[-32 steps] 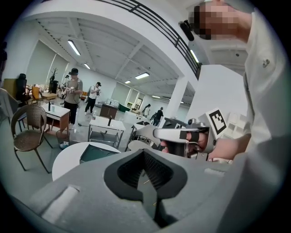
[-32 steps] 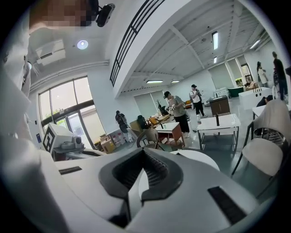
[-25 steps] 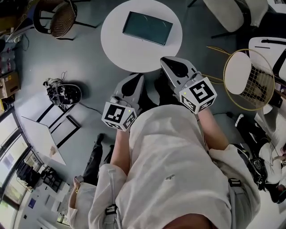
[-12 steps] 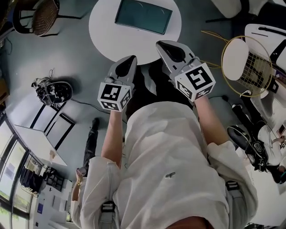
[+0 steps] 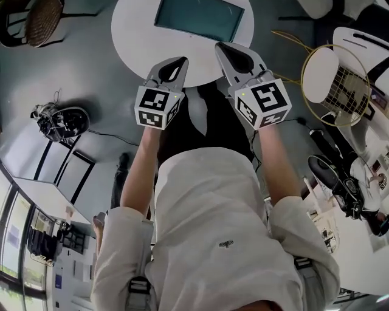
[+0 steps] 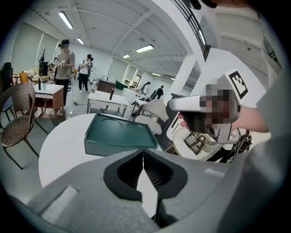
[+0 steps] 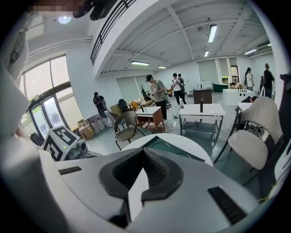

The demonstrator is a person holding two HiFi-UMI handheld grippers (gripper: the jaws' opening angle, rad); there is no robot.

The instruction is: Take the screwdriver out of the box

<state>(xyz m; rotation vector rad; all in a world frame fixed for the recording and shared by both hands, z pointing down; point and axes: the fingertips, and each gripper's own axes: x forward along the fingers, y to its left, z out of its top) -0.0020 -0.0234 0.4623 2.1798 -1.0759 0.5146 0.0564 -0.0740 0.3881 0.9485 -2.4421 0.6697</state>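
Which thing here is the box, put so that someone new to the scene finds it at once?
Find the round white table at the top of the head view. On it lies a flat dark teal rectangular box. It is the only thing on that tabletop and far darker than the white surface around it.

Bare tbl [image 5: 130,36] around closed box [image 5: 200,18]

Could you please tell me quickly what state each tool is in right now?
Left tool: closed, nothing between its jaws.
Right tool: closed, nothing between its jaws.
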